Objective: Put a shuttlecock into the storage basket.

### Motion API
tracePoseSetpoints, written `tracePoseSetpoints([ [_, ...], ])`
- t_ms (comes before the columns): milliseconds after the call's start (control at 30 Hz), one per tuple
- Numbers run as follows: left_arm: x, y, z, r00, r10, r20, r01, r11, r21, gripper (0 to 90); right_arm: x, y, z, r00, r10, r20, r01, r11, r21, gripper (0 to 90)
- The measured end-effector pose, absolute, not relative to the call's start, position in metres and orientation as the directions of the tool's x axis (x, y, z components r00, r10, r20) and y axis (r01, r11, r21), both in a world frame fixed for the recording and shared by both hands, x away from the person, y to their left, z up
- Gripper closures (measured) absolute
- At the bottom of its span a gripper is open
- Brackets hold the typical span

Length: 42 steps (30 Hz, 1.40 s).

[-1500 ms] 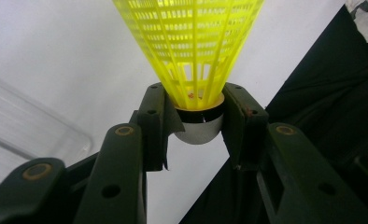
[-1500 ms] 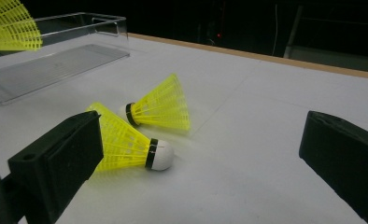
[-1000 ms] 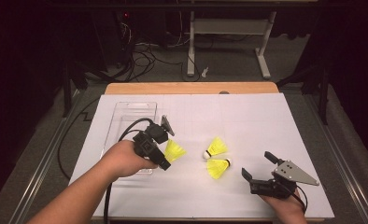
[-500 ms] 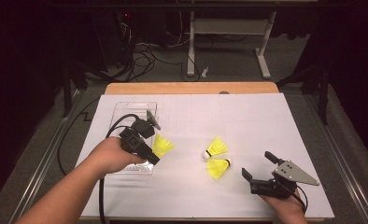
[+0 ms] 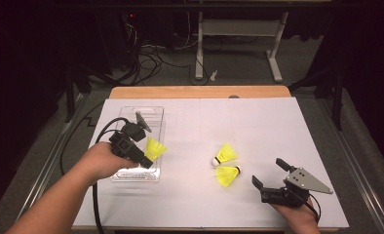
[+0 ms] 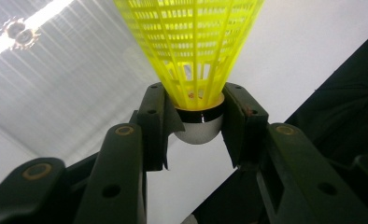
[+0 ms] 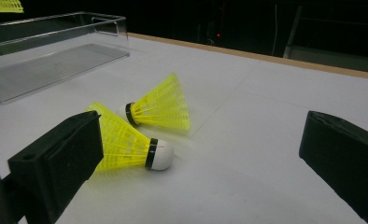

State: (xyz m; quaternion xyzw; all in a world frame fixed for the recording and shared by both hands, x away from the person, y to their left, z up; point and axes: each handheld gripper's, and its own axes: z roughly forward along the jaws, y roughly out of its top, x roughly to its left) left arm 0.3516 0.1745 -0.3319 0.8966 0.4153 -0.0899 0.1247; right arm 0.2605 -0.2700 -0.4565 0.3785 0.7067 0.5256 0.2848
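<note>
Left hand-held gripper (image 5: 142, 155): clamps the cork of 1 yellow shuttlecock (image 5: 154, 147), above the clear tray (image 5: 153, 113).
Right hand-held gripper (image 5: 268, 173): jaws wide apart, holding nothing.
Bench (image 5: 258, 122): 2 shuttlecocks (image 5: 227, 175) lying near its middle.

In the left gripper view, the yellow shuttlecock (image 6: 191, 51) skirt is cut off by the top edge. In the right gripper view, the clear plastic tray (image 7: 46, 60) is cut off at the left edge.

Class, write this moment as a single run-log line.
left gripper: shut on shuttlecock, over clear tray | right gripper: open, resting on table | two loose shuttlecocks on white sheet
</note>
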Motion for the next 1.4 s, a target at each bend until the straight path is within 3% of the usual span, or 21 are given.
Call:
tracePoseSetpoints([
  [933, 0.358, 0.236, -0.344, 0.521, 0.817, -0.249, 0.853, -0.510, 0.113, 64.2, 0.261, -0.269, -0.457, -0.553, 0.833, -0.007, 0.238, 0.166, 0.957, 0.5],
  [1400, 0.380, 0.243, -0.325, 0.487, 0.848, -0.212, 0.874, -0.471, 0.121, 64.3, 0.261, -0.269, -0.458, -0.553, 0.833, -0.007, 0.239, 0.166, 0.957, 0.5],
])
